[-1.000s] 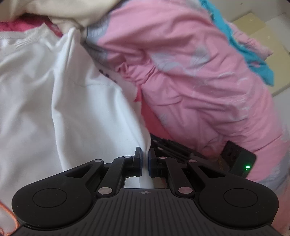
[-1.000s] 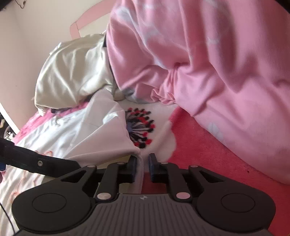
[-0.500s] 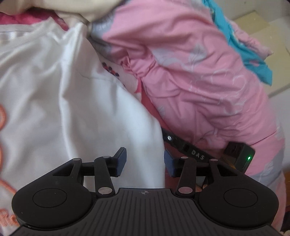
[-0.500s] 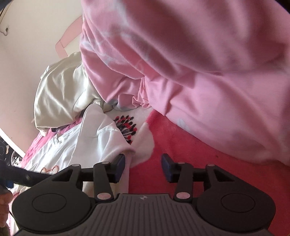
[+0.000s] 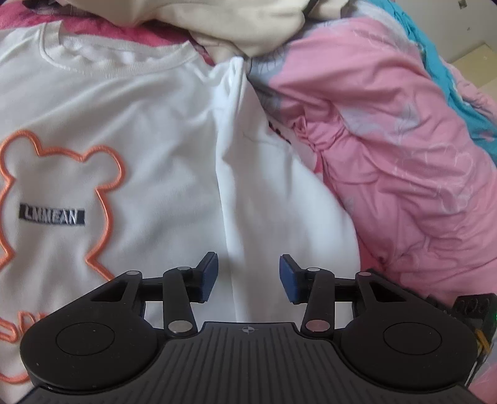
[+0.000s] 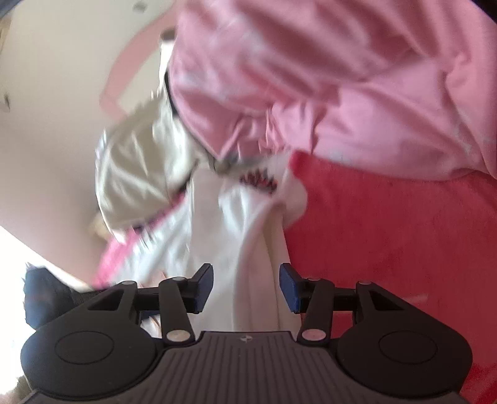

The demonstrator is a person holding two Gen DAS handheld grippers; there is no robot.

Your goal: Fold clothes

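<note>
A white T-shirt with an orange bear outline lies spread out, collar at the top. Its right side is folded inward into a long flap. My left gripper hovers over the flap's lower end; its jaws are closing, the cloth lies under the gap and the pads do not press it. In the blurred right wrist view, the same white T-shirt runs as a ridge between the fingers of my right gripper, which stands open and does not touch it.
A bulky pink quilt crowds the shirt's right edge and fills the top of the right wrist view, pink quilt. A cream garment is heaped beyond the collar. Red blanket lies beneath. Teal cloth edges the quilt.
Both grippers let go of the white shirt's edge and opened. The left one drew back toward the shirt's middle, bringing the bear print into view. The right one rolled and lifted slightly.
</note>
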